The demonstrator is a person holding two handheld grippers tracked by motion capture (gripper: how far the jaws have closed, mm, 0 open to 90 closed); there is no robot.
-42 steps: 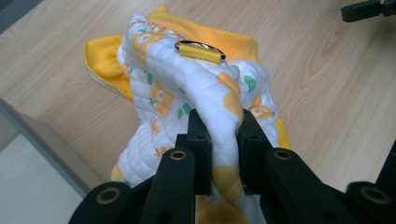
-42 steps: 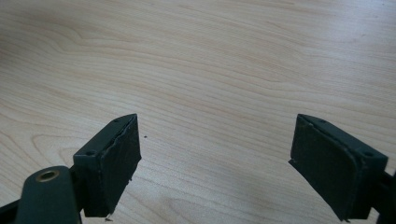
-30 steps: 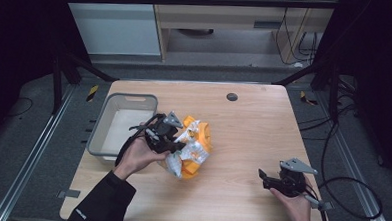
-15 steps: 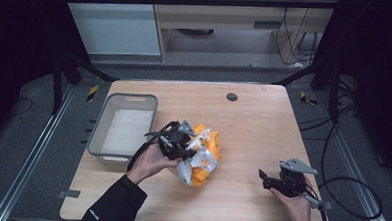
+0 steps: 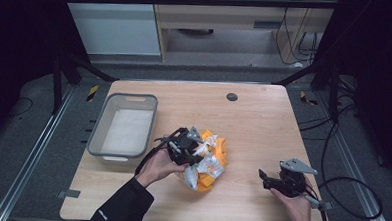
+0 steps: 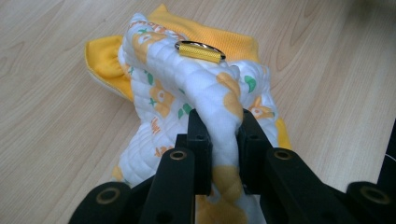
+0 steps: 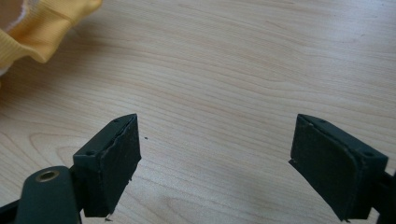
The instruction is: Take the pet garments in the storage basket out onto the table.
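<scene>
The right gripper (image 5: 265,176) rests at the near right part of the table (image 5: 263,118), held low in the person's hand. Its jaws stand wide apart with nothing between them; in the right gripper view only bare wood lies between the pads (image 7: 109,163), and a yellow edge of the cloth shows at the upper left corner. This gripper has not moved over the last second.

The left gripper (image 6: 223,140) is closed tight on a fold of the quilted cloth (image 6: 187,93), a white fabric with an orange and green print and a yellow backing. The pinched fold rises between the jaws, and a small yellow metal clip (image 6: 200,50) sits on top of the bundle just beyond them.

In the high view the cloth (image 5: 209,161) lies bunched at the near centre of the table, well apart from the right gripper. Over the last second the left gripper has carried it to the right, away from the grey bin (image 5: 151,118), so a clear gap now separates the two.

Beyond them, the bin stands at the left side of the table with no cloth in it.

Judgement: the cloth is now in open table space, which suits spreading or folding. The free right gripper is likely needed next to take a second edge.
</scene>
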